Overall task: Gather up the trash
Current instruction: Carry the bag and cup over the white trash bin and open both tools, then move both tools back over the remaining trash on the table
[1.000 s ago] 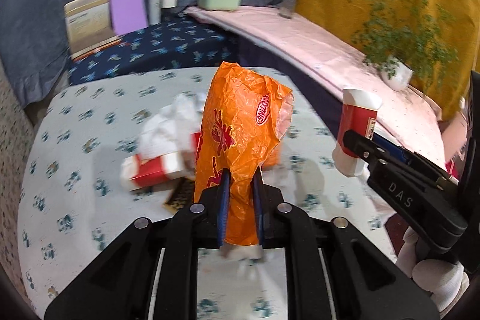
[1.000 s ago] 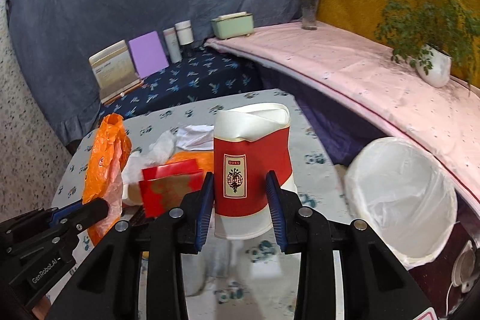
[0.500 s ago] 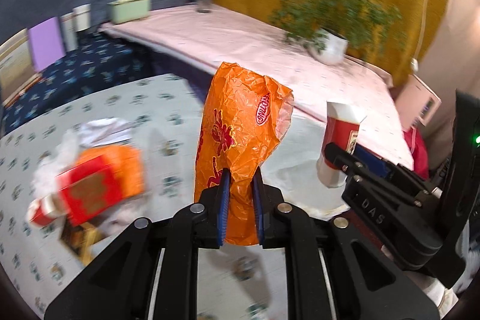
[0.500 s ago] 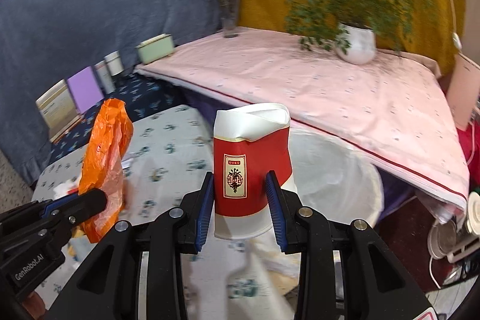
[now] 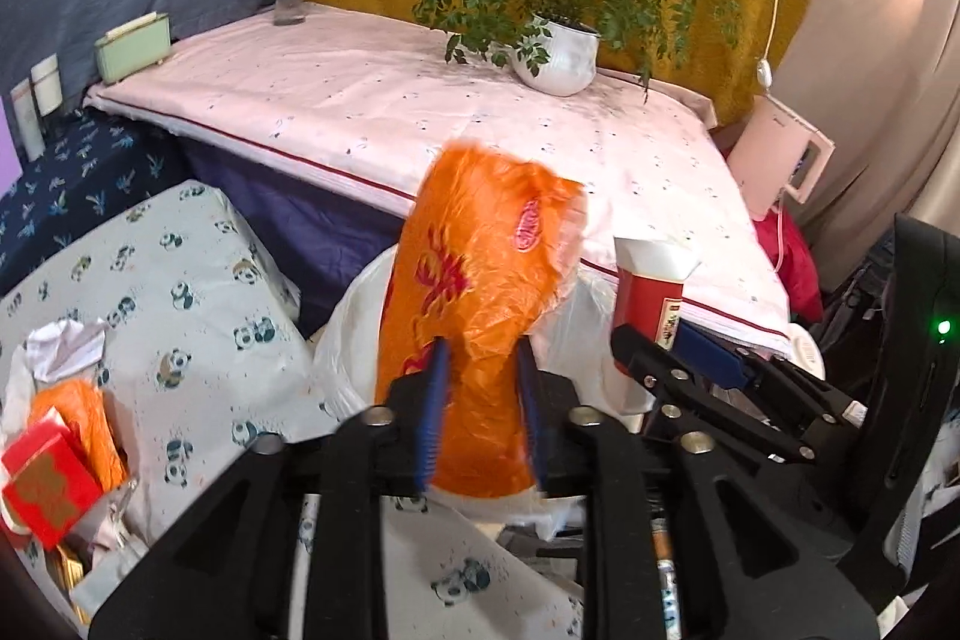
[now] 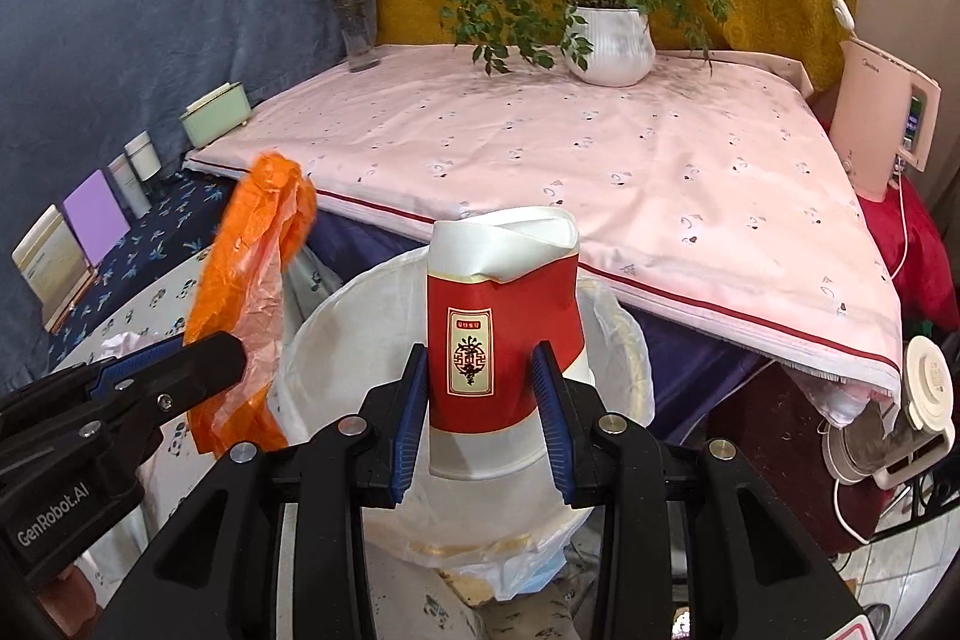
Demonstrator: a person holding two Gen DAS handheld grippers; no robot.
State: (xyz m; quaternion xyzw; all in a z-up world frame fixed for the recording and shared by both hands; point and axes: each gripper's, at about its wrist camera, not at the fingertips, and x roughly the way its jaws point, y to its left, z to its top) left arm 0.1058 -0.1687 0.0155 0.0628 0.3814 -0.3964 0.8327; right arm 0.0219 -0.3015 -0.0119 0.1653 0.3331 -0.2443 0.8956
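left gripper (image 5: pixel 480 382) jaws just opening, orange bag (image 5: pixel 480 280) loose between | right gripper (image 6: pixel 480 406) jaws clamp paper cup (image 6: pixel 501 328) | bin (image 6: pixel 336 340) rim beneath both

A lived-in home room surrounds me: far ahead, a pink-sheeted surface (image 6: pixel 600 172) bears a potted plant (image 6: pixel 609 43) and a vase of flowers (image 6: pixel 354 22); hung cloths, blue left and mustard right, back it; near left, a panda-print tablecloth (image 5: pixel 180 304).

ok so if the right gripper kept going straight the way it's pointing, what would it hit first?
Most likely the white-lined trash bin right behind the paper cup that the right gripper holds, though depth is hard to judge.
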